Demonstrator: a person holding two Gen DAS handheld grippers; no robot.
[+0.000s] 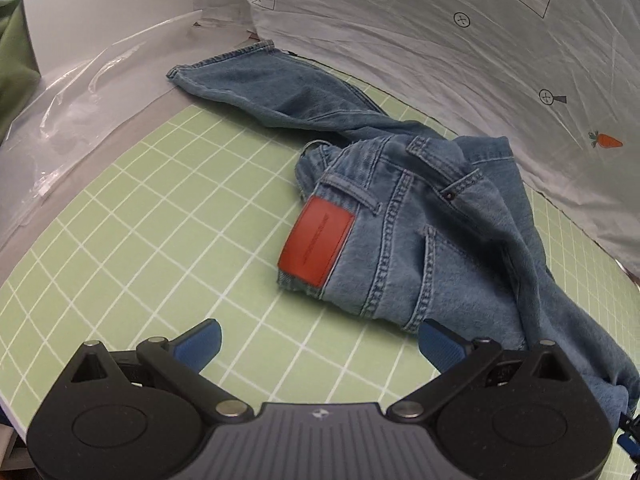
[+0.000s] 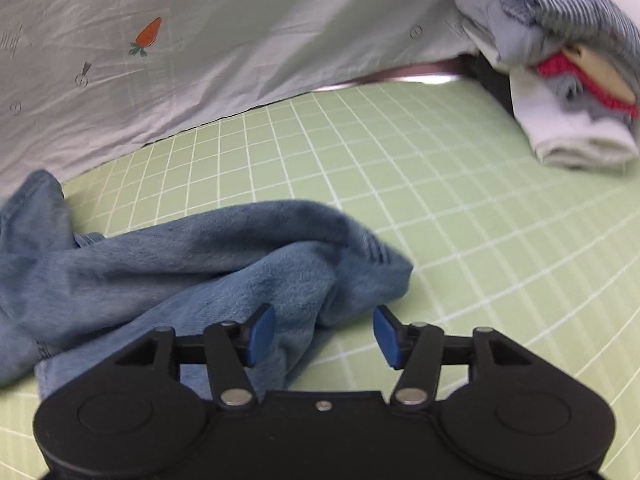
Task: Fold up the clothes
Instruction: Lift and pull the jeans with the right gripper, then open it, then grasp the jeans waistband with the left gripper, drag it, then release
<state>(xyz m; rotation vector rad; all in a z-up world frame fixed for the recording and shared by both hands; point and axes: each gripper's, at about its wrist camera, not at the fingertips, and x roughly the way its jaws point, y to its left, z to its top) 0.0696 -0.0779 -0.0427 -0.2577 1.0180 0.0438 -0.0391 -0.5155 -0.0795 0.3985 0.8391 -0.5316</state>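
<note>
A pair of blue jeans (image 1: 420,216) lies crumpled on the green grid mat (image 1: 160,216), its red waistband patch (image 1: 316,242) facing up and one leg stretched toward the back left. My left gripper (image 1: 320,344) is open and empty, just in front of the waistband. In the right wrist view the other jeans leg (image 2: 200,256) lies bunched on the mat (image 2: 440,208). My right gripper (image 2: 325,334) is open, with its fingers either side of the leg's end fold, not closed on it.
A white sheet with a carrot print (image 1: 460,60) hangs along the back of the mat; it also shows in the right wrist view (image 2: 200,40). Clear plastic (image 1: 80,112) lies at the left. A pile of folded clothes (image 2: 568,72) sits at the far right.
</note>
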